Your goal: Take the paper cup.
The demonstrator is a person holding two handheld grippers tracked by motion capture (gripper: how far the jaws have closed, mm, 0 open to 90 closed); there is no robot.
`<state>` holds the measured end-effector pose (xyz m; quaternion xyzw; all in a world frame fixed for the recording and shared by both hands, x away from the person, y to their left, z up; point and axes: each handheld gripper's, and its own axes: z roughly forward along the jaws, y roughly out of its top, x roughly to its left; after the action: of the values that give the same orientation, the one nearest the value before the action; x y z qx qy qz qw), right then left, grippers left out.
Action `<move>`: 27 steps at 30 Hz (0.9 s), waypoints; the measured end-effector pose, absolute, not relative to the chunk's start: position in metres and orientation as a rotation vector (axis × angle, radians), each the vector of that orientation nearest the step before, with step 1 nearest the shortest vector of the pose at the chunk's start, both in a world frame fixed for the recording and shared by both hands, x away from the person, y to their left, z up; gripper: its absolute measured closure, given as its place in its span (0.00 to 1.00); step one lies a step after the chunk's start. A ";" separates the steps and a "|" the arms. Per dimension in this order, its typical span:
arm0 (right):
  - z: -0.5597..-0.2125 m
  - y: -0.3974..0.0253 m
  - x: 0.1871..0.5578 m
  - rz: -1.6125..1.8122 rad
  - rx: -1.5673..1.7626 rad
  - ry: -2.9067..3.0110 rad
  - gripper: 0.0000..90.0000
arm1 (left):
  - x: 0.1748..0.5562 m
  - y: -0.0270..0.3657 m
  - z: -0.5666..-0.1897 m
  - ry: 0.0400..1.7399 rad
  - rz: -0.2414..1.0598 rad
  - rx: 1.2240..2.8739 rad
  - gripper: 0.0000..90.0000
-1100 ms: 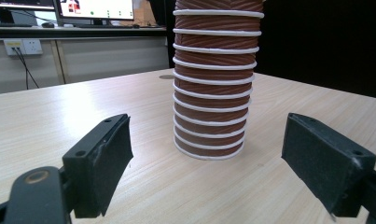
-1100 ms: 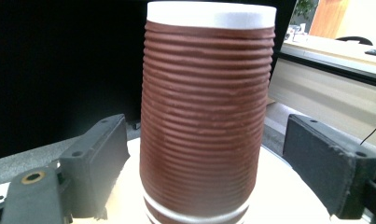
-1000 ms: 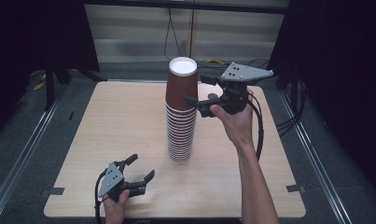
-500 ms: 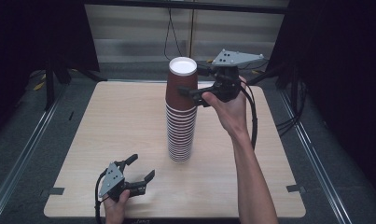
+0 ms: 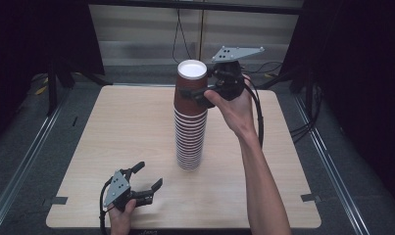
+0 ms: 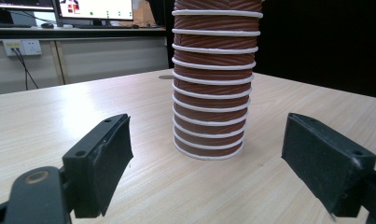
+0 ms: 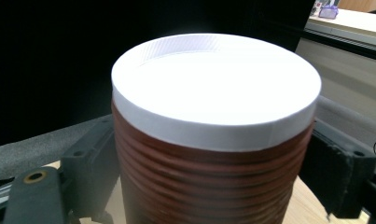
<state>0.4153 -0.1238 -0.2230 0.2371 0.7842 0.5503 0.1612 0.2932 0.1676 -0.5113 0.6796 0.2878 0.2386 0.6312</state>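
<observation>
Atop the cup stack (image 5: 190,122), right tool (image 5: 197,95) closed around top cup (image 7: 213,140); jaws touching. Near worktop (image 5: 111,127) front edge, left tool (image 5: 145,178) wide open, empty.

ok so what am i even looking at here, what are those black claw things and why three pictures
Those black claws are hand-held grippers: a person holds one in each hand and works at a wooden table. The high view looks down from above. The other two pictures come from small cameras riding on each gripper, looking out between its two jaws.

On the table stands a tall stack of brown paper cups, upside down, so the top cup shows its white base. The right gripper has its jaws on either side of that top cup, right at its ribbed wall; whether they squeeze it yet is hard to tell. The left gripper sits low near the table's front edge, jaws wide open, pointing at the stack's bottom.
</observation>
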 end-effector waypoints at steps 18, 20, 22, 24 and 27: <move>-0.220 -0.124 0.415 1.582 0.646 2.243 0.22 | 0.293 0.168 -0.511 0.658 0.546 1.556 0.17; -0.218 -0.125 0.415 1.600 0.641 2.228 0.22 | 0.294 0.168 -0.511 0.647 0.549 1.563 0.17; -0.217 -0.126 0.414 1.612 0.638 2.215 0.22 | 0.294 0.168 -0.511 0.644 0.549 1.565 0.17; -0.215 -0.127 0.413 1.629 0.630 2.206 0.22 | 0.294 0.168 -0.511 0.648 0.548 1.562 0.17; -0.214 -0.128 0.413 1.645 0.625 2.194 0.22 | 0.292 0.167 -0.512 0.665 0.542 1.548 0.17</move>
<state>0.4128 -0.1277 -0.2144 0.2193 0.7696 0.5769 0.1638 0.2924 0.1673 -0.5116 0.6770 0.2907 0.2371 0.6332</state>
